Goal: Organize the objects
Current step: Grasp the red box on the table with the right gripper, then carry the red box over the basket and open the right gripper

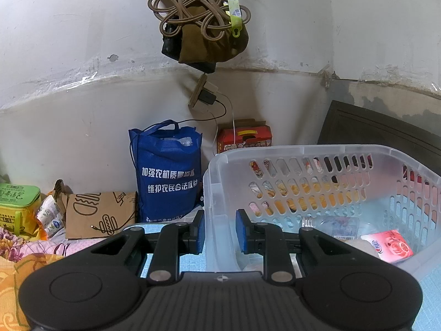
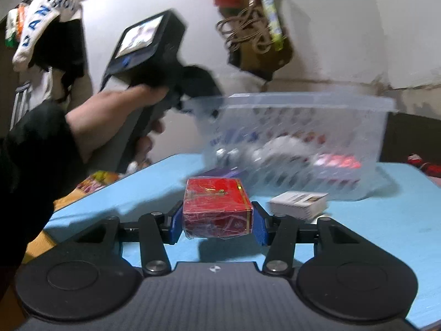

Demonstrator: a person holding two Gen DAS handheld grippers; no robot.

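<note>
A clear plastic basket [image 1: 330, 149] stands on the light blue table [image 2: 386, 220]. It holds a clear bottle [image 1: 330, 224] and a red-and-white packet [image 1: 391, 245]. My left gripper [image 1: 220, 231] is shut on the basket's near left corner wall, one blue pad inside and one outside. In the right wrist view a hand [image 2: 110, 110] holds that gripper at the blurred basket [image 2: 303, 102]. My right gripper [image 2: 217, 220] is shut on a red box [image 2: 217, 204] wrapped in film, low over the table. A white box [image 2: 299, 202] lies just right of it, and something purple [image 2: 220, 171] shows behind.
Behind the table, against the wall, are a blue tote bag [image 1: 168, 176], a red carton [image 1: 245, 136], a brown paper bag [image 1: 99, 212] and a green box [image 1: 16, 204]. A bundle of cords and bags [image 1: 198, 22] hangs overhead. A dark board [image 1: 372, 129] stands at the right.
</note>
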